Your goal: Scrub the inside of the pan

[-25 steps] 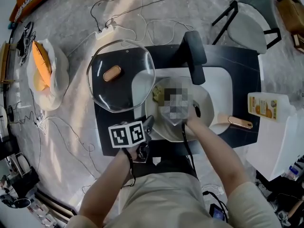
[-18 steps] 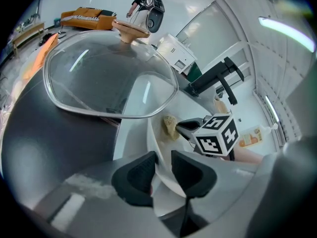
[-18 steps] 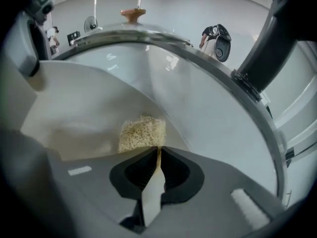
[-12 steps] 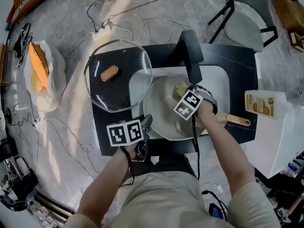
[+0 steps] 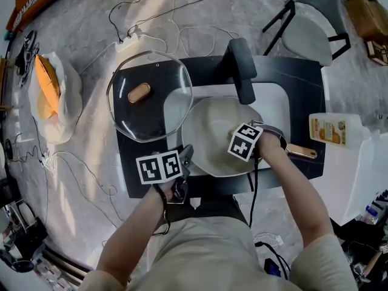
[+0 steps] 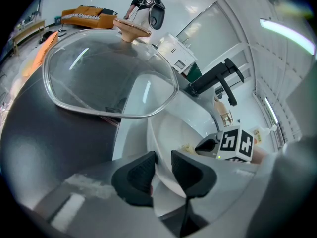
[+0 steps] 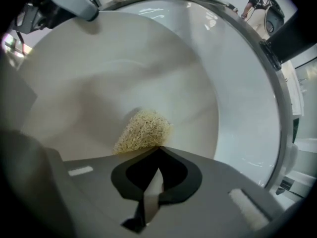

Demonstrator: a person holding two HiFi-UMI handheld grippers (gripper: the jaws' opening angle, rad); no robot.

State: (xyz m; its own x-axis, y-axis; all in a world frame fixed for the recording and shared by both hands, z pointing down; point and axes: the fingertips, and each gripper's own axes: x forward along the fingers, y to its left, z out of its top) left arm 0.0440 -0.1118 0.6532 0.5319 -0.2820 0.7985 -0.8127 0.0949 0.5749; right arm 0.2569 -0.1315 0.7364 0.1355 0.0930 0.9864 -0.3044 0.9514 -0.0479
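Note:
The white pan (image 5: 212, 132) sits tilted in the sink, its copper handle (image 5: 301, 152) pointing right. My left gripper (image 5: 187, 157) is shut on the pan's near-left rim (image 6: 161, 175), which runs between the two black pads. Inside the pan, my right gripper (image 7: 159, 150) is shut on a beige fibrous scrubber (image 7: 143, 130) that presses against the white inner wall (image 7: 124, 68). In the head view the right gripper (image 5: 237, 133) hovers over the pan's right half and covers the scrubber. The left gripper view shows the right gripper (image 6: 205, 145) and the scrubber (image 6: 187, 148) deep in the pan.
A glass lid (image 5: 151, 96) with a wooden knob lies on the dark counter (image 5: 136, 174), left of the sink (image 5: 276, 99). A black faucet (image 5: 242, 68) stands behind the pan. A detergent bottle (image 5: 333, 131) rests at the right, cables and a chair (image 5: 315, 20) on the floor.
My right gripper has swept the scrubber from the pan's far left across to the right and then toward the near side. The left gripper has kept its hold on the rim.

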